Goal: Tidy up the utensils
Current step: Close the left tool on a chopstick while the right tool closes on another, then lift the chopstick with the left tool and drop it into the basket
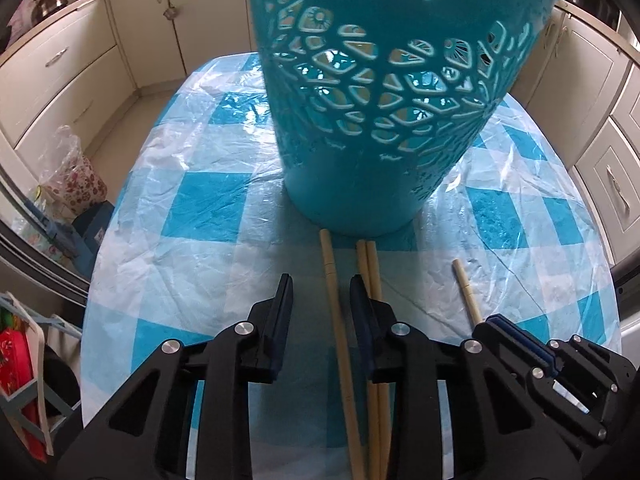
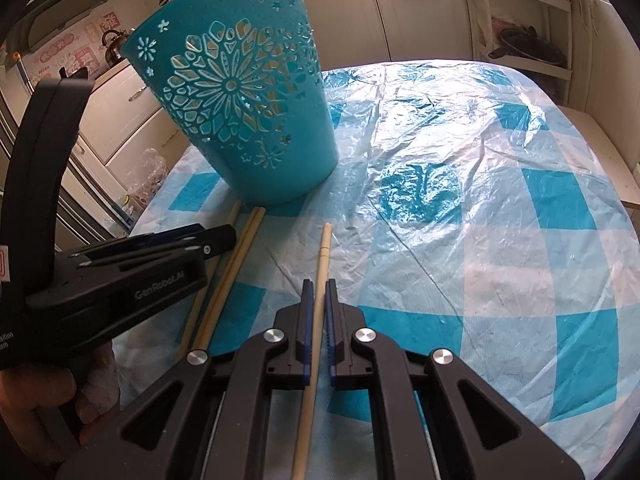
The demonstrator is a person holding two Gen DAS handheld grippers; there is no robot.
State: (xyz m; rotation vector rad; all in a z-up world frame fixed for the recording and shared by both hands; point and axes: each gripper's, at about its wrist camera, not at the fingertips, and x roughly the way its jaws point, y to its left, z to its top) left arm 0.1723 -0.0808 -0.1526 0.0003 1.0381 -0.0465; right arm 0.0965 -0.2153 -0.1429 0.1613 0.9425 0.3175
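A teal cut-out basket (image 1: 380,120) (image 2: 240,120) stands upright on the checked table (image 1: 200,200) (image 2: 480,200). Several pale wooden chopsticks lie in front of it, pointing at its base. My left gripper (image 1: 321,286) (image 2: 228,238) hangs over them with its jaws apart. A single chopstick (image 1: 331,272) lies in the gap, touching neither pad. A pair of chopsticks (image 1: 370,260) (image 2: 240,248) runs under its right finger (image 1: 358,300). My right gripper (image 2: 319,286) (image 1: 494,320) is shut on another chopstick (image 2: 325,252) (image 1: 464,292), whose tip pokes out ahead.
Crinkled clear plastic covers the blue-and-white cloth. Cream cabinets (image 1: 60,72) ring the table, with a kettle (image 1: 50,0) on the counter. A plastic bag (image 1: 68,176) sits on the floor to the left. A person's hand (image 2: 52,412) holds the left gripper's handle.
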